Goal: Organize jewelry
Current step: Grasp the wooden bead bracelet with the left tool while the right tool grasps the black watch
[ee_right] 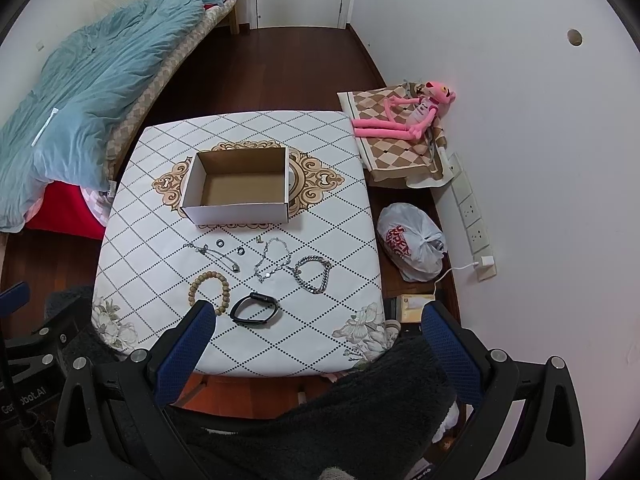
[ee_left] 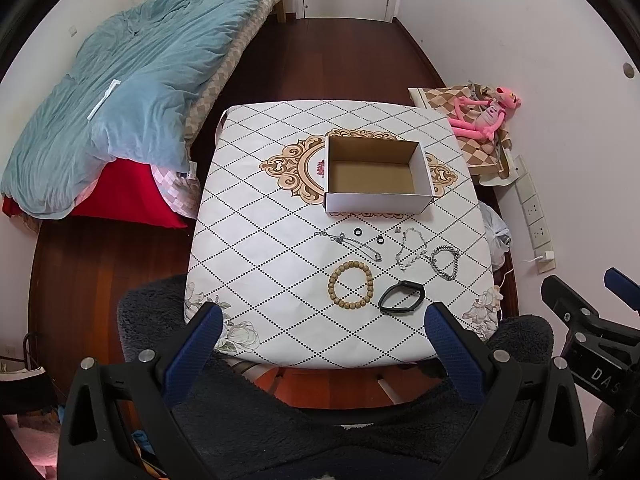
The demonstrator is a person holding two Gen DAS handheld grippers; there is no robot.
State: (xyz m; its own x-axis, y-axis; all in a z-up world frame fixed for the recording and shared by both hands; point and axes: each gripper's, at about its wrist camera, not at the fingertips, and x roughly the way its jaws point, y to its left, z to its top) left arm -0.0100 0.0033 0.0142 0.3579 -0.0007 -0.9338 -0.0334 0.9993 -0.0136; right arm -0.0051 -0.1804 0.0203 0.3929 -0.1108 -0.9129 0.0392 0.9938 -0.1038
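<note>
An empty white cardboard box [ee_left: 378, 176] [ee_right: 240, 186] sits open at the middle of the patterned table [ee_left: 256, 264] [ee_right: 328, 320]. In front of it lie a wooden bead bracelet [ee_left: 351, 287] [ee_right: 210, 286], a black band [ee_left: 401, 297] [ee_right: 255, 309], a silver chain bracelet [ee_left: 445, 263] [ee_right: 314, 274], two thin silver chains [ee_left: 352, 242] [ee_right: 272, 258] and two small black rings [ee_left: 357, 232] [ee_right: 220, 243]. My left gripper [ee_left: 324, 326] is open above the table's near edge. My right gripper [ee_right: 318, 324] is open above the near right corner. Both are empty.
A bed with a blue duvet [ee_left: 120, 92] stands to the left. A pink plush toy [ee_right: 404, 116] on a checkered cushion, a power strip [ee_right: 474, 220] and a white plastic bag [ee_right: 410, 242] lie to the right by the wall. Dark fleece [ee_right: 360, 420] covers the foreground.
</note>
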